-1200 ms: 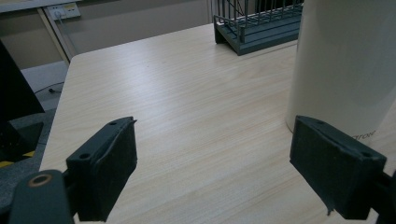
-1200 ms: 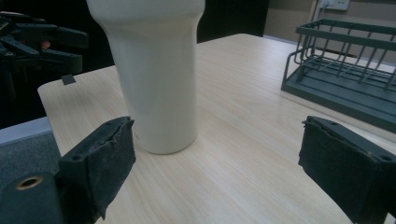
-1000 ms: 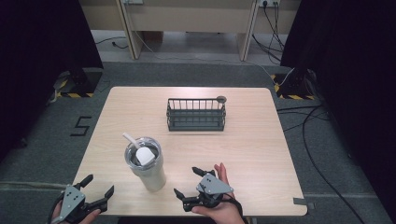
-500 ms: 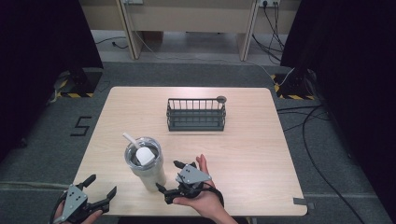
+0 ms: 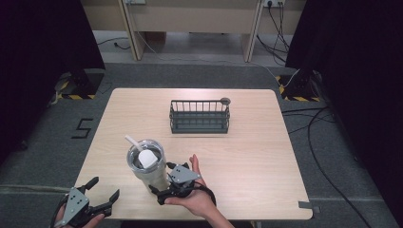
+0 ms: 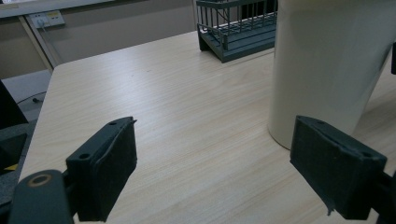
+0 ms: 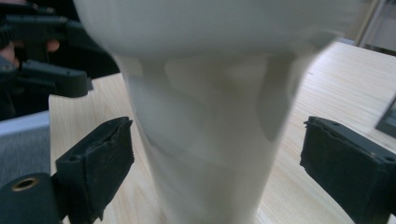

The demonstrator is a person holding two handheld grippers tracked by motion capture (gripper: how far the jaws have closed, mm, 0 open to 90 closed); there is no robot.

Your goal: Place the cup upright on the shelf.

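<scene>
A cream tumbler (image 5: 145, 164) with a clear lid and a white straw stands upright near the table's front left. My right gripper (image 5: 164, 185) is open right beside its base, one jaw on each side of the lower body. In the right gripper view the tumbler (image 7: 210, 116) looms between the spread jaws, and my right gripper (image 7: 219, 168) touches nothing. My left gripper (image 5: 102, 190) is open at the front left corner, apart from the tumbler. In the left gripper view the tumbler (image 6: 327, 65) stands at the right, beyond my open left gripper (image 6: 229, 172).
A dark wire rack (image 5: 199, 116) stands at the middle back of the wooden table (image 5: 247, 156); a small round grey object (image 5: 225, 100) rests at its far right corner. The rack (image 6: 238, 28) shows far off in the left gripper view.
My right gripper has moved left across the table front and now straddles the tumbler's base. The left gripper has barely shifted.
</scene>
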